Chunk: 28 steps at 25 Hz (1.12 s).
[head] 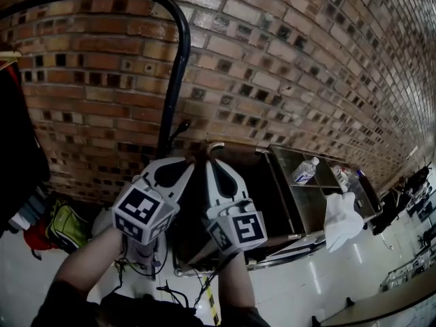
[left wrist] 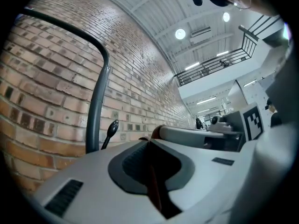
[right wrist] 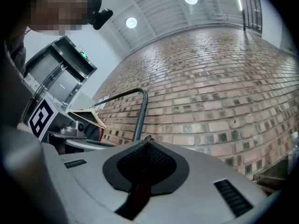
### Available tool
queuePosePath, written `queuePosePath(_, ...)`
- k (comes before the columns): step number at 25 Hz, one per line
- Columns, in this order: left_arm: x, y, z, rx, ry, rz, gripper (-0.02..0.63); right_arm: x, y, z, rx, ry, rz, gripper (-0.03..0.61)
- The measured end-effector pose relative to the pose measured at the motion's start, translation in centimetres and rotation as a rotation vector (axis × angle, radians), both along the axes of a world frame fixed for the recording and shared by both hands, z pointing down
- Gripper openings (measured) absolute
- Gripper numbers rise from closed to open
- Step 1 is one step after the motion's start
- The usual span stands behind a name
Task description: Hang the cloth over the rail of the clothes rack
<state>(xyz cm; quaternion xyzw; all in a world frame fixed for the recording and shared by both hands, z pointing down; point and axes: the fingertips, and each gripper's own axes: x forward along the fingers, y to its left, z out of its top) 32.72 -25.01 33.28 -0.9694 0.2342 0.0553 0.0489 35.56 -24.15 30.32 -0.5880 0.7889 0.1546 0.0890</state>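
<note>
Holding both grippers raised side by side before the brick wall (head: 286, 60): the left gripper (head: 176, 169) has its jaws clamped on the dark reddish cloth (left wrist: 153, 187), and the right gripper (head: 221, 176) pinches it too. The cloth hangs between them, with the clothes rack's black rail (head: 178, 60) arching above, apart from it.

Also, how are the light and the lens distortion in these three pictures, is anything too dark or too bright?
Head view: the brick wall bows strongly, lower left is dim. Left gripper view: ceiling lamps blow out white, corners go black, the cloth is a dim sliver. Right gripper view: wall evenly lit and sharp, edges vignetted.
</note>
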Motion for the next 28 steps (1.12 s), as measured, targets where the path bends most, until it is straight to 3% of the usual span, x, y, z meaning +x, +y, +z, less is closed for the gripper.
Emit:
queuePosePath(8, 3.1, -2.9, -7.0, 0.014, 0.074, 0.013, 0.021, 1.6, -3.4, -6.7, 0.057, 0.031, 0.007, 0.038)
queuePosePath(15, 5.8, -6.0, -15.1, -0.061, 0.162, 0.089, 0.021, 4.5, -6.0, -14.7, 0.114, -0.007, 0.039, 0.038)
queuePosePath(23, 7.8, -7.7, -23.9, 0.171, 0.148, 0.052, 0.021, 6.7, -6.7, -22.3, 0.217, -0.061, 0.044, 0.038)
queuePosePath(28, 7.7, -8.0, -27.7, 0.322, 0.210, 0.027, 0.023, 6.8, -6.6, -25.9, 0.330, -0.042, 0.069, 0.038)
